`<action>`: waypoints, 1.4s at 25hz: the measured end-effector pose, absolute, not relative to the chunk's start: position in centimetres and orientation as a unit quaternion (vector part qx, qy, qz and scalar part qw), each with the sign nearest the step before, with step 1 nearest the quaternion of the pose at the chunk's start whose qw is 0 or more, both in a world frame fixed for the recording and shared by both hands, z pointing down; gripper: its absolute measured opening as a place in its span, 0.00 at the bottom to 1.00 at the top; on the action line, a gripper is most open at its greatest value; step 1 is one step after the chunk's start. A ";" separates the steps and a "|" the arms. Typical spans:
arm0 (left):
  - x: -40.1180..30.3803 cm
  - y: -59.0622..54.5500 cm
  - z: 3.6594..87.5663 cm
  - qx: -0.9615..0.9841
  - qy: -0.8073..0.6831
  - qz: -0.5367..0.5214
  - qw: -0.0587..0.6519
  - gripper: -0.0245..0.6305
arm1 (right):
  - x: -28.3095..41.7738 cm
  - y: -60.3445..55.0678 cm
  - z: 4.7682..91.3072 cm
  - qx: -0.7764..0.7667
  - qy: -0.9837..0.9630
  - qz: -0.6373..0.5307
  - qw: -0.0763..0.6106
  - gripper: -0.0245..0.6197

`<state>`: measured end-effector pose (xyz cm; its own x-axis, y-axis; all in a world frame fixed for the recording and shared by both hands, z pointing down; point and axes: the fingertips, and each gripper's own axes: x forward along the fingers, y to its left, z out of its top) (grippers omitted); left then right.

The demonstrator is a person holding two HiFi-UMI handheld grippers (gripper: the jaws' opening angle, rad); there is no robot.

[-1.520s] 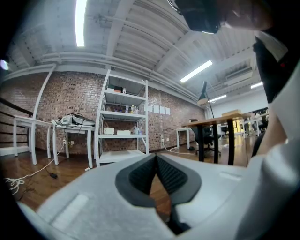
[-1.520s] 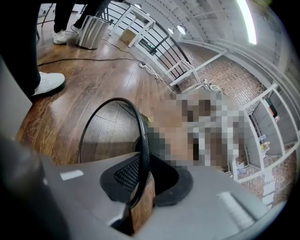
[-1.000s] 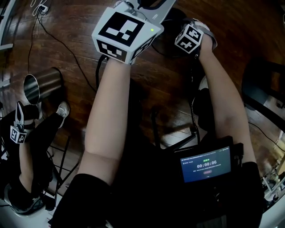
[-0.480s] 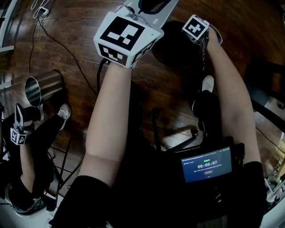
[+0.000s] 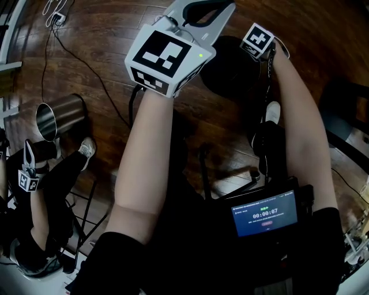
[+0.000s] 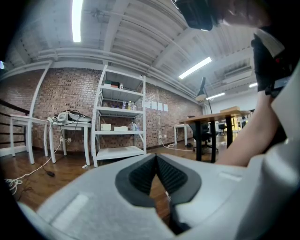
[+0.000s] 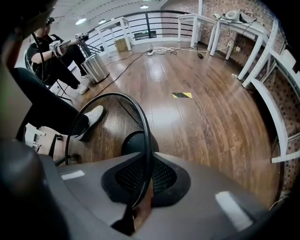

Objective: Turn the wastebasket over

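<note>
The wastebasket (image 7: 110, 124) is black wire mesh with a round rim and a solid dark bottom. My right gripper (image 7: 146, 157) points steeply down and is shut on its rim, which runs up out of the jaws in a loop. In the head view the wastebasket (image 5: 230, 69) is a dark round shape on the wood floor below my right gripper (image 5: 262, 49). My left gripper (image 5: 199, 7) is held out above it, apart from it. In its own view the left gripper (image 6: 156, 158) points level into the room, shut on nothing.
A steel bin (image 5: 57, 115) stands at the left beside a seated person (image 5: 34, 190) who holds other grippers. Cables (image 5: 86, 63) trail over the floor. White tables and a shelf frame (image 7: 276, 112) line the right. A yellow-black tape mark (image 7: 182, 95) lies ahead.
My right hand has shifted up and right in the head view and tipped downward, still gripping the rim. More of the wastebasket shows under it. The left gripper has hardly moved.
</note>
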<state>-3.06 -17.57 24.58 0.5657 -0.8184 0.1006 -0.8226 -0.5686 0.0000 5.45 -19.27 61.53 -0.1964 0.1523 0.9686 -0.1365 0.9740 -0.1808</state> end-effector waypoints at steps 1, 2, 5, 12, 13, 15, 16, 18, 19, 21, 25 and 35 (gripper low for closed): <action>-3.0 -17.6 24.6 0.884 -0.464 0.044 0.025 0.04 | 5.5 -19.0 61.8 -0.010 -0.765 0.117 0.634 0.08; -3.0 -17.7 24.6 0.885 -0.464 0.044 0.027 0.04 | 5.6 -18.9 62.0 -0.014 -0.765 0.118 0.633 0.08; -3.0 -17.8 24.9 0.884 -0.464 0.045 0.026 0.04 | 6.9 -19.8 63.7 0.002 -0.754 0.111 0.647 0.08; -2.8 -17.9 25.1 0.885 -0.462 0.041 0.037 0.04 | 6.9 -19.7 64.6 0.017 -0.770 0.131 0.624 0.08; -2.8 -18.0 25.1 0.885 -0.462 0.040 0.038 0.04 | 6.6 -19.4 64.4 0.014 -0.772 0.133 0.621 0.08; -2.9 -18.0 25.1 0.885 -0.463 0.036 0.040 0.04 | 6.5 -19.2 64.5 0.013 -0.772 0.133 0.622 0.08; -2.9 -18.0 25.0 0.885 -0.463 0.035 0.041 0.04 | 6.7 -19.1 64.6 0.014 -0.771 0.132 0.623 0.08; -2.8 -18.1 25.0 0.885 -0.463 0.031 0.043 0.04 | 6.9 -19.2 64.6 0.019 -0.772 0.131 0.622 0.12; -2.8 -18.1 24.9 0.885 -0.463 0.030 0.043 0.04 | 7.2 -19.6 64.7 0.025 -0.774 0.125 0.621 0.16; -2.7 -18.0 24.9 0.885 -0.463 0.029 0.043 0.04 | 7.5 -20.6 64.8 0.033 -0.779 0.112 0.616 0.23; -2.5 -18.0 24.8 0.885 -0.462 0.024 0.045 0.04 | 8.1 -21.5 63.2 0.041 -0.786 0.098 0.609 0.29; -1.0 -16.9 24.2 0.892 -0.450 0.028 0.039 0.04 | 5.6 -21.5 51.2 0.123 -0.873 0.053 0.469 0.17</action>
<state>-0.98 -16.87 24.21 0.5943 -0.7998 0.0844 -0.8041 -0.5929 0.0436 5.60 -21.47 51.17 -0.5295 -0.1651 0.8321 -0.2653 0.9639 0.0225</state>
